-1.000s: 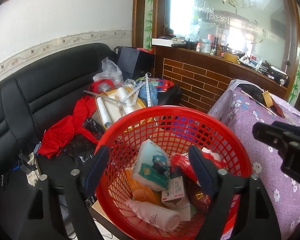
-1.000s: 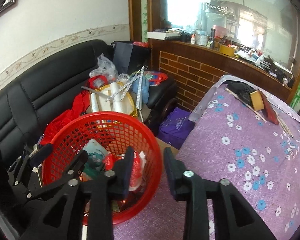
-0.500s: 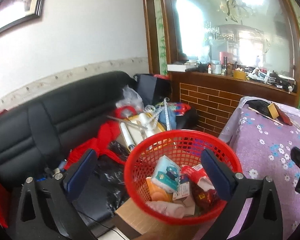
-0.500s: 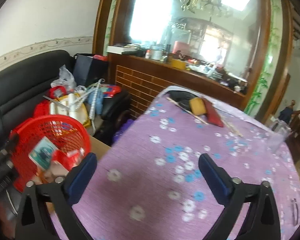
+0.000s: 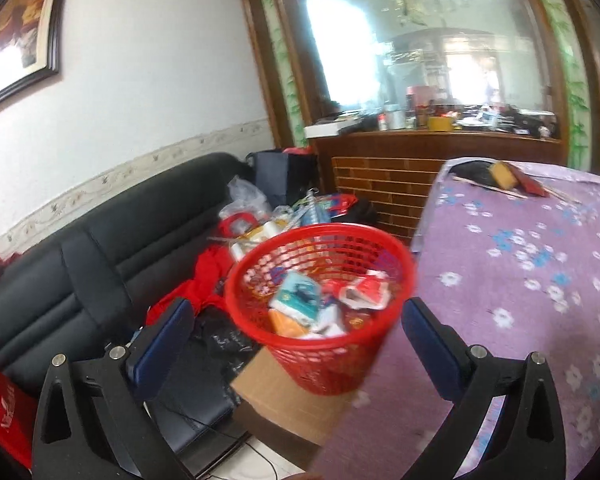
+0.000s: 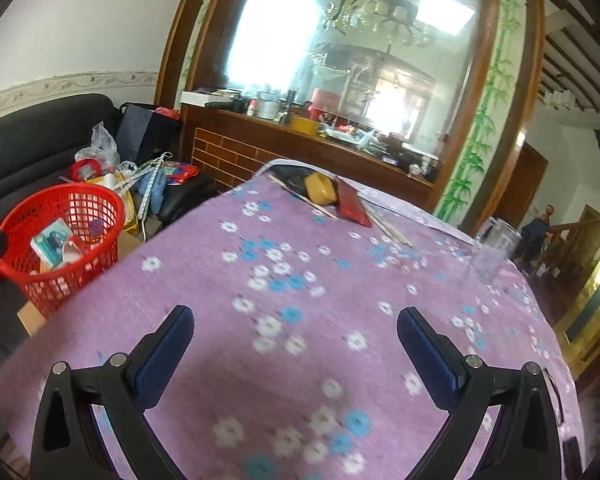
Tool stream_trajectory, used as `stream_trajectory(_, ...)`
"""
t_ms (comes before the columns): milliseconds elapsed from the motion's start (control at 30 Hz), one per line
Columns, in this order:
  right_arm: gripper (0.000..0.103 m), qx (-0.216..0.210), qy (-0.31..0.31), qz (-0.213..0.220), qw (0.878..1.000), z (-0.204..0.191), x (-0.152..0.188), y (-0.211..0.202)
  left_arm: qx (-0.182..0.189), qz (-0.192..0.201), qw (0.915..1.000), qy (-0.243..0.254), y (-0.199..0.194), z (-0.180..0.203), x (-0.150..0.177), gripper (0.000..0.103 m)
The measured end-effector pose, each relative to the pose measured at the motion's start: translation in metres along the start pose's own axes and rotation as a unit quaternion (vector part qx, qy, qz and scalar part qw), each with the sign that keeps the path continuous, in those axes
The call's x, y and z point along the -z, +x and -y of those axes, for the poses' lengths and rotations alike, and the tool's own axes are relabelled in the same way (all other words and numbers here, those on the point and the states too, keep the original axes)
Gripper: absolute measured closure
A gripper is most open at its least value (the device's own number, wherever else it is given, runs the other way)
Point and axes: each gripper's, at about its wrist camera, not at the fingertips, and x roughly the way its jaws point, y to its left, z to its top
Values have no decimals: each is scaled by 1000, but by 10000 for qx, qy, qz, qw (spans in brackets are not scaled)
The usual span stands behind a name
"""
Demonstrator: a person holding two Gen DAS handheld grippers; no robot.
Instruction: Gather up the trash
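Observation:
A red mesh basket (image 5: 324, 344) stands on a cardboard box (image 5: 288, 396) beside the table, with packets and wrappers (image 5: 296, 298) inside. My left gripper (image 5: 296, 324) is open, pulled back from the basket, nothing between its fingers. In the right wrist view the same red basket (image 6: 40, 280) sits at the far left. My right gripper (image 6: 294, 330) hangs open over the purple flowered tablecloth (image 6: 300, 280), empty. At the cloth's far end lie a yellow block (image 6: 320, 188), a red flat packet (image 6: 352, 208) and thin sticks (image 6: 388, 228).
A black sofa (image 5: 80, 260) piled with red cloth (image 5: 196, 288), bags and rolls runs along the left wall. A clear glass (image 6: 494, 254) stands near the table's right edge. A brick-faced counter (image 6: 260, 148) under a large mirror lies behind the table. A person (image 6: 536, 236) stands at far right.
Both grippers opened wide and drew back from the basket. The left now sees the basket from farther off; the right swung rightward over the tablecloth, the basket sliding to its left edge.

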Motion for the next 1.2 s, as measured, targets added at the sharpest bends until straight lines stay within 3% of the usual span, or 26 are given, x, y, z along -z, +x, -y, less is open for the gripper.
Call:
stream_trajectory(200,0,-51,517,-28,9986,38,28,-25,563,39,9984,18,-15,32,3,0)
stream_trajectory(367,0,56,943,-134,9954,71,44,-33,800,113,9966,181,-27,56,6,0)
stream_trajectory(533,0,70,1199,-168,9926,87,49,-33,878,133,9956,311,-33,71,7,0)
stream_trajectory(1200,0,87,1243,-362,9916,89,55,-15,995,29,9939,472,-28,89,10,0)
